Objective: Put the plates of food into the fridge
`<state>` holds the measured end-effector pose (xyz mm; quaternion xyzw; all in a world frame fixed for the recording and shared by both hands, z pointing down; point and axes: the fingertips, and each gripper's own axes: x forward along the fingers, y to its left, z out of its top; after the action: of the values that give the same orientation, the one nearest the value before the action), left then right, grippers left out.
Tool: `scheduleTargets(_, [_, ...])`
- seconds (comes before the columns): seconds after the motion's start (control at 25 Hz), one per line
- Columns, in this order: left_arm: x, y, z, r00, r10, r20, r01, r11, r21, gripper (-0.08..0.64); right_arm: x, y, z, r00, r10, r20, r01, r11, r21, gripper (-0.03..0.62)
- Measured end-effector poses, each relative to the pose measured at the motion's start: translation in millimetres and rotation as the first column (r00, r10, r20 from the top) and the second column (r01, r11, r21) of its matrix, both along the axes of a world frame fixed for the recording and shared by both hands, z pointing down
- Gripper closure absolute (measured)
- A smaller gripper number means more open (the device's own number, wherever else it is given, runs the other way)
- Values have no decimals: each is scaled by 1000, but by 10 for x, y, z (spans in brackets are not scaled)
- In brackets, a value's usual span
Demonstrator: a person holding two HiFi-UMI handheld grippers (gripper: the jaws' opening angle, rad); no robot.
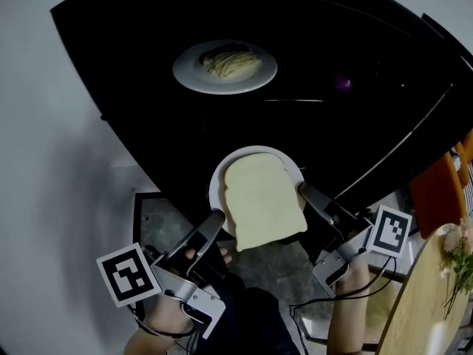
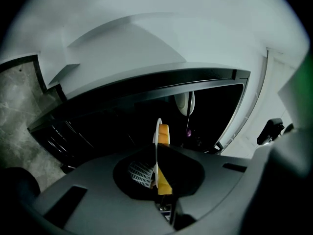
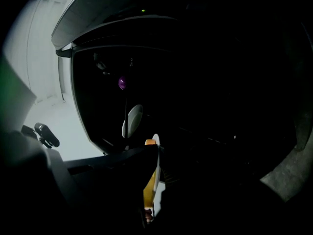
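A white plate (image 1: 216,187) carrying a slice of bread (image 1: 262,202) hangs over the near edge of the black glossy tabletop (image 1: 133,28). My left gripper (image 1: 215,221) is shut on its left rim and my right gripper (image 1: 306,192) on its right rim. The left gripper view shows the plate (image 2: 157,130) edge-on between the jaws, with the bread (image 2: 164,133) beside it. It is edge-on in the right gripper view too, the plate (image 3: 156,146) and bread (image 3: 149,186) both showing. A second white plate (image 1: 188,72) with pale noodles (image 1: 230,63) sits farther back on the table.
A small purple glint (image 1: 343,81) lies on the tabletop to the right. An orange chair (image 1: 436,191) and a round wooden board (image 1: 417,302) with flowers are at the right. Grey stone floor (image 1: 159,224) shows below the table's edge, with a white wall on the left.
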<state>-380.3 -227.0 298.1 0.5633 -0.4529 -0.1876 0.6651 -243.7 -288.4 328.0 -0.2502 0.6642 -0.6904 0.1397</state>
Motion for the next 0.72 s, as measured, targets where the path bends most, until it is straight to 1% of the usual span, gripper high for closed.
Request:
scheduleTargets(0.04, [22,-5,-98,1000,-18,1,18,1000,-9,543,20,-24,-75,1000,2,0,-2,1000,-9,572])
scheduleTargets(0.16, [25,23,-171,995,-98,4,98,994,-50,541,1,-49,-94,999,-39,-5,39,998,-55,572])
scheduleTargets(0.28, [41,93,-144,988,-156,-12,154,983,-101,542,6,-35,-52,996,-74,-57,68,993,-94,572])
scheduleTargets(0.36, [58,136,-120,982,-190,-16,187,975,-117,543,1,-46,-5,993,-82,-84,74,992,-103,572])
scheduleTargets(0.48, [90,181,-111,973,-230,-14,227,968,-112,543,-18,-48,54,992,-68,-108,56,992,-111,572])
scheduleTargets(0.72, [114,215,-64,959,-282,-7,281,956,-82,542,-28,-77,142,991,-3,-130,-11,994,-108,572])
